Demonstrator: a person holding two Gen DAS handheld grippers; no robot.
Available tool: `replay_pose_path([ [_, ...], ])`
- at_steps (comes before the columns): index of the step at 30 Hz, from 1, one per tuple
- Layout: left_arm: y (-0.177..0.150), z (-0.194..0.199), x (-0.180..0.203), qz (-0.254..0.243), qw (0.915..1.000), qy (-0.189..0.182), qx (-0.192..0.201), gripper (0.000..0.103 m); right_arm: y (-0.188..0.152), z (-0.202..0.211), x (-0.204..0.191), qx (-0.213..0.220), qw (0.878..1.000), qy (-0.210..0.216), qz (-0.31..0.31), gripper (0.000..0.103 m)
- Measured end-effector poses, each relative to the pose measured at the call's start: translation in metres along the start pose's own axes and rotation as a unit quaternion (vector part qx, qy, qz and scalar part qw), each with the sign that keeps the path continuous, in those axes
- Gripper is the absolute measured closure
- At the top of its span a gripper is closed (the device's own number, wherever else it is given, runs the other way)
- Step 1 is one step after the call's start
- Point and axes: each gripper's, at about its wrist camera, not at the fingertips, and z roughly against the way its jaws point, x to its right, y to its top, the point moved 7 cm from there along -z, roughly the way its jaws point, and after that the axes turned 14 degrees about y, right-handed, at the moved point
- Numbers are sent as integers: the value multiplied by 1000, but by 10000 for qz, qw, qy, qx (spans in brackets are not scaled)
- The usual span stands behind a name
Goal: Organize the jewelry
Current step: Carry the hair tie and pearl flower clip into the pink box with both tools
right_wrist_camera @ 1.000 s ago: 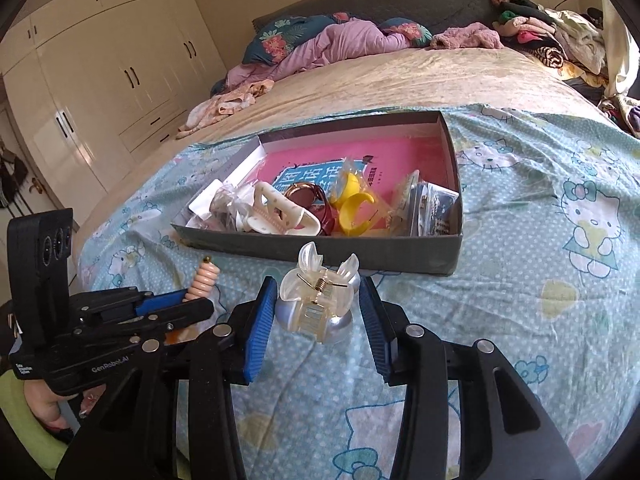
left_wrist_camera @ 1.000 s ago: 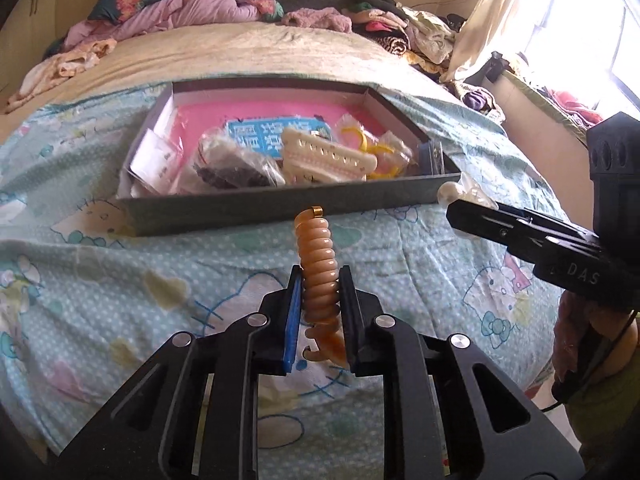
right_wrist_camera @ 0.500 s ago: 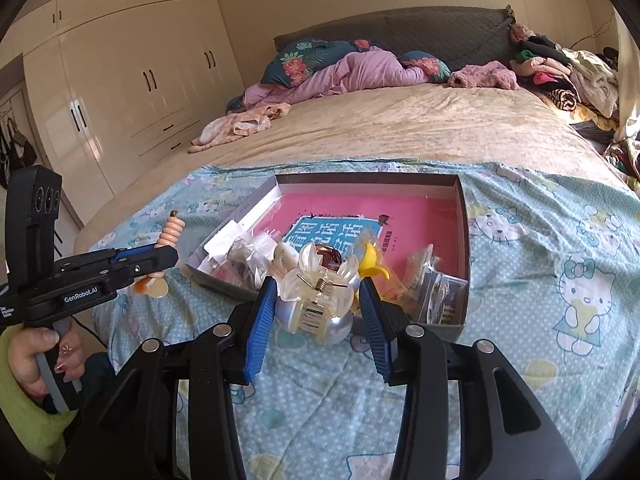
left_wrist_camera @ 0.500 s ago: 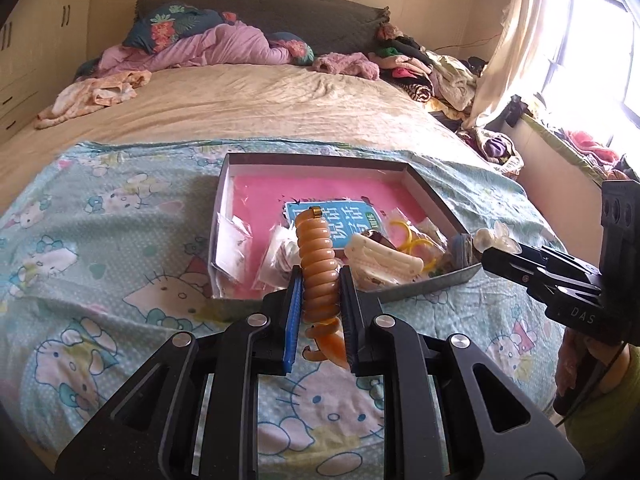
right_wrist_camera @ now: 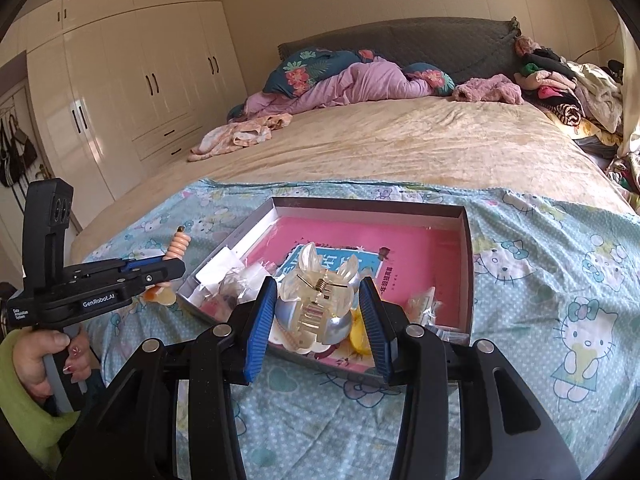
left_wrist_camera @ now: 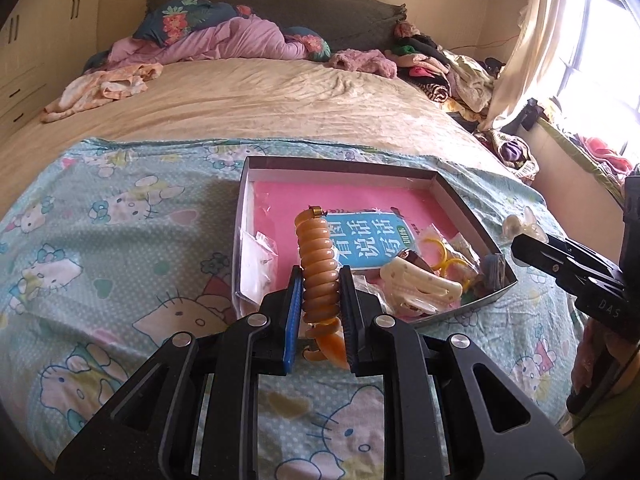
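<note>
A cream wardrobe point(right_wrist_camera: 132, 92) fills the upper left of the right wrist view, with dark bags point(right_wrist_camera: 16, 152) hanging at the far left edge. A purple quilt point(right_wrist_camera: 352, 84) lies bunched against the grey headboard point(right_wrist_camera: 420, 40), and a clothes heap point(left_wrist_camera: 440, 68) sits at the upper right beside a pale curtain point(left_wrist_camera: 520, 52).

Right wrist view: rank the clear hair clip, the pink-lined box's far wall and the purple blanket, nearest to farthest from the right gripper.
1. Clear hair clip: clamped between the right gripper fingers.
2. Box far wall: straight ahead, mid-bed, on the cartoon-cat sheet.
3. Purple blanket: at the head of the bed, against the dark headboard.
</note>
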Motion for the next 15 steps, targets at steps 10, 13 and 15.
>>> replay_pose_path([
  [10,2,-20,-6,2,9999,38,-162,92,0,-14,16,-85,9999,-86,-103,62],
  [13,3,-25,-7,7,9998,42,-200,92,1,-15,19,-79,9998,-136,-95,62],
  [15,3,-28,-6,1,9997,46,-224,92,2,-17,22,-80,9998,-160,-119,62],
])
